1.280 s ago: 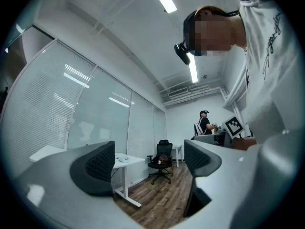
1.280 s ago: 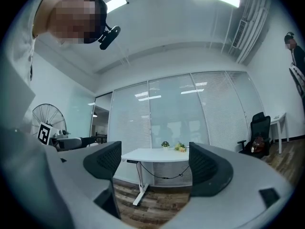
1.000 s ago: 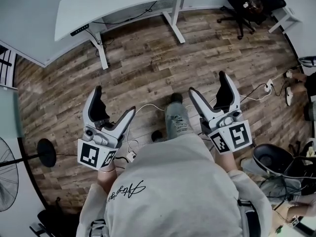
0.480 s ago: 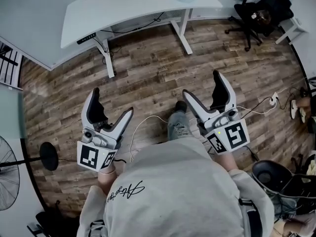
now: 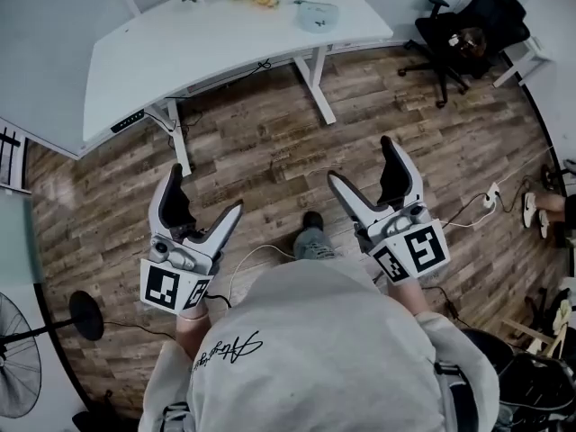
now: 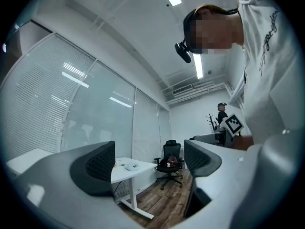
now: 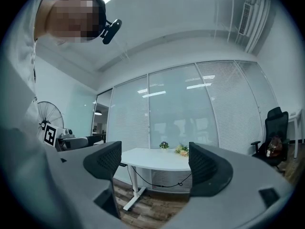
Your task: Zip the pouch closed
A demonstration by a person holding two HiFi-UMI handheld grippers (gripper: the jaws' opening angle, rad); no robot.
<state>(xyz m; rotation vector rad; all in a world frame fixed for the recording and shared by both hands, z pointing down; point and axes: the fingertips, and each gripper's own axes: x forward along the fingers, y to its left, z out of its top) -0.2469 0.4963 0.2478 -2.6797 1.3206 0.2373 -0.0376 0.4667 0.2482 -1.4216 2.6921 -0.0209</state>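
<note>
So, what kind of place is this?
Probably an office: a white desk on wood-plank flooring, a black swivel chair, and glass walls fitted with blinds.

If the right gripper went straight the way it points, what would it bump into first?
Probably the white desk: the right gripper, jaws apart and empty, aims at it across the wood floor. How far is hard to judge.

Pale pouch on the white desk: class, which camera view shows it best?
The head view: the pouch lies whole and unobstructed on the desk. The left gripper view shows it only as a small, flat shape. The right gripper view shows the desk and flowers, no pouch.
</note>
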